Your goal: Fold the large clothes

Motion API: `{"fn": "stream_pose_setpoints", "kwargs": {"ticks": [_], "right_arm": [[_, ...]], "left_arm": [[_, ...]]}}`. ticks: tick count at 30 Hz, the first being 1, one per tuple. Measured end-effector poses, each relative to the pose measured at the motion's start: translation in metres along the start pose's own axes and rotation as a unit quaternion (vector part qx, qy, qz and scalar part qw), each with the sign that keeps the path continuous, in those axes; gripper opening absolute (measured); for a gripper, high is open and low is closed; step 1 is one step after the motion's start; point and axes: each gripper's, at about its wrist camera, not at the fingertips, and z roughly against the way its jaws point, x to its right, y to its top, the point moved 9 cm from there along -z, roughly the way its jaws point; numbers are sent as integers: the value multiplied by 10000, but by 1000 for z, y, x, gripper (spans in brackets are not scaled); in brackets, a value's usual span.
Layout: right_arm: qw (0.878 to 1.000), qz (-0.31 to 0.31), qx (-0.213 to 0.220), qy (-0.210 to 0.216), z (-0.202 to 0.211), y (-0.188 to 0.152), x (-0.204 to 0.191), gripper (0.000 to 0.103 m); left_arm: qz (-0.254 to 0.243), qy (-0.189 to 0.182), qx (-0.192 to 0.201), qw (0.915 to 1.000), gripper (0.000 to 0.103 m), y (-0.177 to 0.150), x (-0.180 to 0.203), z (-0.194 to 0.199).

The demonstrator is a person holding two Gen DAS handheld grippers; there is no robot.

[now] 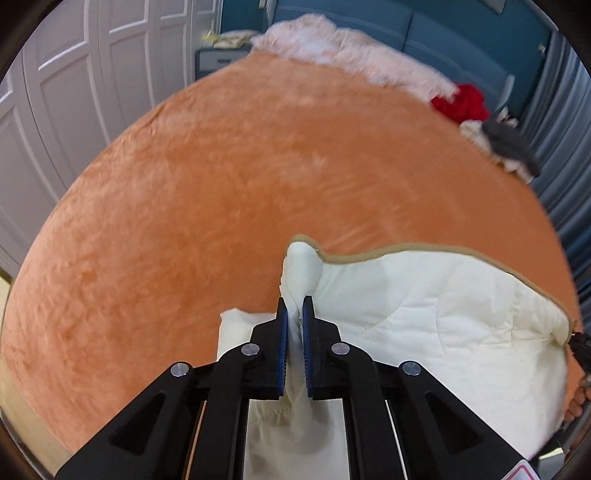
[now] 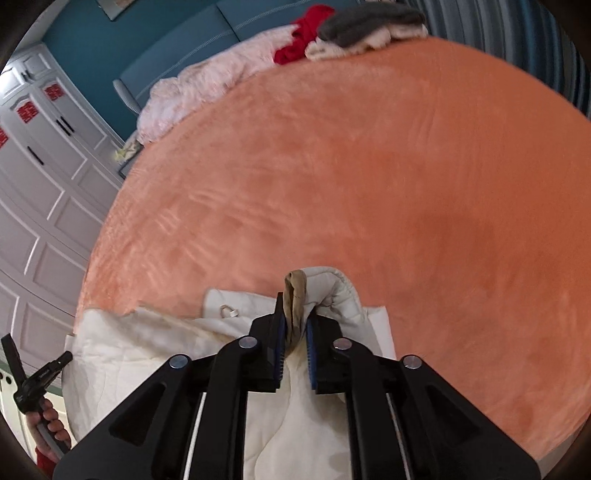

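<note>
A cream quilted garment with tan trim (image 1: 424,306) hangs between my two grippers above the near edge of an orange bed cover (image 1: 240,166). My left gripper (image 1: 294,306) is shut on a bunched cream corner of it. In the right wrist view the same garment (image 2: 147,343) stretches to the left, and my right gripper (image 2: 295,314) is shut on its tan-trimmed corner. The left gripper also shows at the right wrist view's far left edge (image 2: 33,376), and the right gripper's tip at the left wrist view's far right edge (image 1: 580,350).
The orange bed cover (image 2: 351,166) spans most of both views. At its far end lie a pink fluffy blanket (image 1: 351,48), a red garment (image 1: 461,101) and grey and white clothes (image 2: 365,26). White wardrobe doors (image 1: 74,92) stand to the left, a striped curtain (image 1: 561,122) to the right.
</note>
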Motion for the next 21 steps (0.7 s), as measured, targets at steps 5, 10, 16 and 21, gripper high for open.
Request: {"fn": "stream_pose_setpoints", "kwargs": {"ticks": [5,10,16,21], "right_arm": [[9998,-138,14,145,-10,-7,5,20],[9951,-294,839,441,35,9,3,60],[9912,436,1146,501,77,4,-33,55],[9797,1781,873,287,63,-40,-97,44]], "left_arm": [[-11,419,-216,9989,21,-18,-13,-39],[177,845,-79,9962,64,-26,-33,-41],[565,585,514,9954,62,-21,-41,18],[-140,575,1204,9910,62,-10,14,70]]}}
